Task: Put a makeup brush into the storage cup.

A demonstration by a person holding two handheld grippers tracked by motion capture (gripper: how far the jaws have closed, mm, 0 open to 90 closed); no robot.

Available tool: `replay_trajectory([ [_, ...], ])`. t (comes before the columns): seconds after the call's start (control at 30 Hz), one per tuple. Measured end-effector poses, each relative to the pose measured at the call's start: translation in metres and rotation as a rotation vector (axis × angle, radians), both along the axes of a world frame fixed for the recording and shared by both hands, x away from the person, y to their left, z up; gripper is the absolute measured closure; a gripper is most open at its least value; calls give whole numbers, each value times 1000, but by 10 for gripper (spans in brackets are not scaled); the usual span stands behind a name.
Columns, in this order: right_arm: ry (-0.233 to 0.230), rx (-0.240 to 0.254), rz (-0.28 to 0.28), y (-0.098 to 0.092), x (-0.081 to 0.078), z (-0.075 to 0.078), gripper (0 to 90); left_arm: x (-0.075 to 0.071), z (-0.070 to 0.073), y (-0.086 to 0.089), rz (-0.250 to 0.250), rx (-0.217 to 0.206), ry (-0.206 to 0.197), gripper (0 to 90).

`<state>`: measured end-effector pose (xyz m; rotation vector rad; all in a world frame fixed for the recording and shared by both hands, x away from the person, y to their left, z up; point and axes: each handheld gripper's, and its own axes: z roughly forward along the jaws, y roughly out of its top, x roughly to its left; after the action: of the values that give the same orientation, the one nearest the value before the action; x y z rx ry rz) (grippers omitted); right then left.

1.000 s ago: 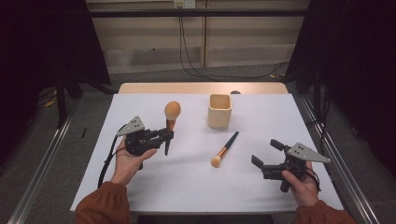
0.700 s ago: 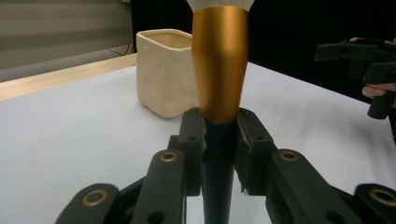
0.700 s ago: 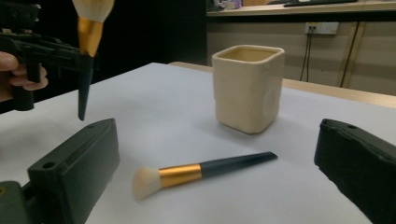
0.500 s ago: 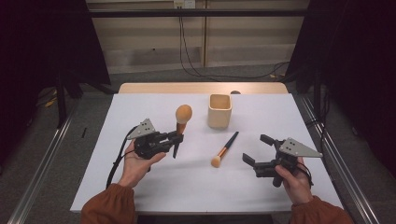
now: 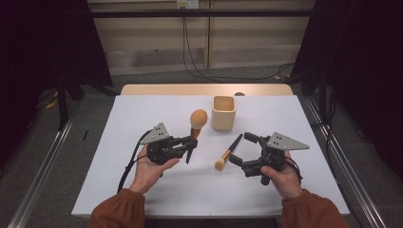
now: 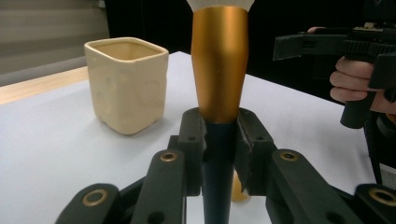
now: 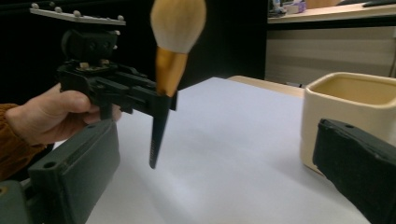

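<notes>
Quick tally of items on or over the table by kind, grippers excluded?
Makeup brushes: 2, a large brush clamped in the left gripper and a small brush lying on the table
Cream square cup: 1
Total: 3

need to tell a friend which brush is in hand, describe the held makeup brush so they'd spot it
On the white table, left of the cream square cup, the left gripper clamps a makeup brush. It stands upright, fluffy head up; the other brush lies flat.
</notes>
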<state>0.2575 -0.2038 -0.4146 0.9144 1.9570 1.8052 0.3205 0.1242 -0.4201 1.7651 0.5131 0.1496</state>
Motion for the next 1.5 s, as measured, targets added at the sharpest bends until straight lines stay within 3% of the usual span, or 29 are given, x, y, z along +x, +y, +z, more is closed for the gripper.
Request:
replay_trajectory([
  [0.17, 10, 25, 51, 12, 5, 6, 5, 0, 3, -8, -15, -13, 1, 746],
  [0.63, -4, -3, 105, 39, 31, 22, 0, 1, 8, -31, -43, -15, -11, 745],
  [0.73, -8, -8, 102, 43, 37, 27, 0, 3, 10, -33, -37, -39, -12, 746],
  [1.03, 2, -8, 81, 56, 51, 29, 5, 3, 8, -35, -46, -36, -13, 745],
  [1.3, 18, -1, 72, 62, 56, 24, 176, 5, 6, -34, -46, -29, -16, 745],
  [1.5, 44, 15, 85, 63, 57, 20, 376, 7, 6, -32, -48, -21, -16, 745],
])
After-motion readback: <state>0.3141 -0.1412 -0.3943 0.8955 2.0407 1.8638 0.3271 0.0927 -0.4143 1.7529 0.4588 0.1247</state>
